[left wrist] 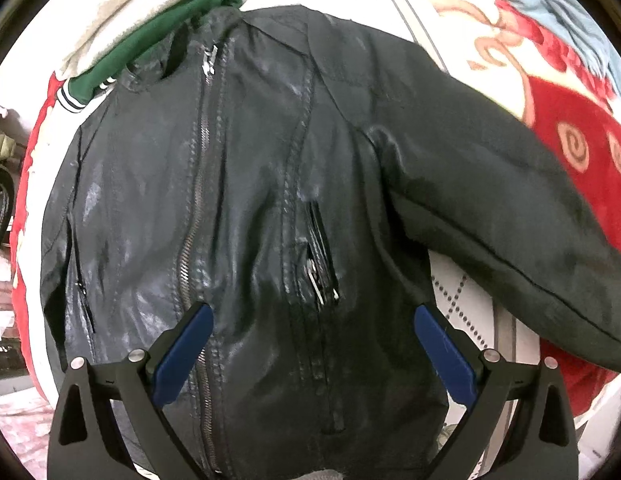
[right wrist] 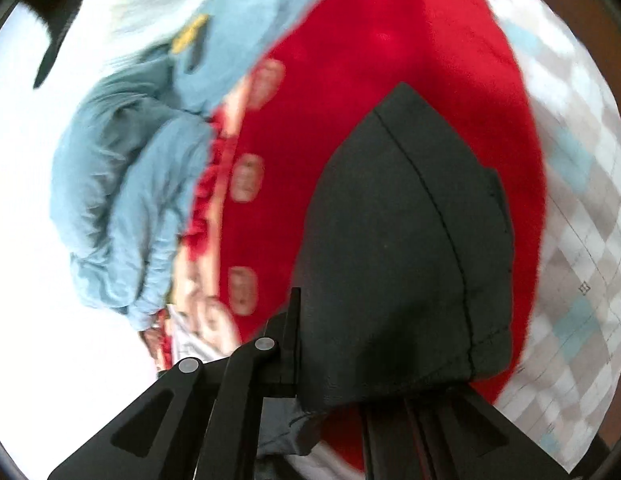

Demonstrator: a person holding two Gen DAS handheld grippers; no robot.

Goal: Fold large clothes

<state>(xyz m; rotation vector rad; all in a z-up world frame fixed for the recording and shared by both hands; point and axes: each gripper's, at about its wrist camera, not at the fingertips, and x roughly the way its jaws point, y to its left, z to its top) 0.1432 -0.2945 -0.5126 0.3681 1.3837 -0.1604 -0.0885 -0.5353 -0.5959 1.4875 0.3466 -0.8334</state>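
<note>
The right hand-held gripper (right wrist: 330,364) pinches the sleeve (right wrist: 406,248); the left (left wrist: 310,344) hangs wide over the jacket (left wrist: 238,208). The sleeve should fold toward 9 o'clock, flat across the chest.

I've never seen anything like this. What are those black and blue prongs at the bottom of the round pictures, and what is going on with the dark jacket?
No robot here: a person holds a two-finger clamp in each hand, and a wide-angle camera on each looks along the fingers. The left camera looks down on a black jacket spread over a red patterned blanket, its zipper closed, with a green garment by the collar. The left gripper hangs open above the jacket, blue pads apart, holding nothing. The right camera shows the right gripper shut on the black sleeve, whose end drapes over the fingers. A light blue garment lies beyond.
</note>
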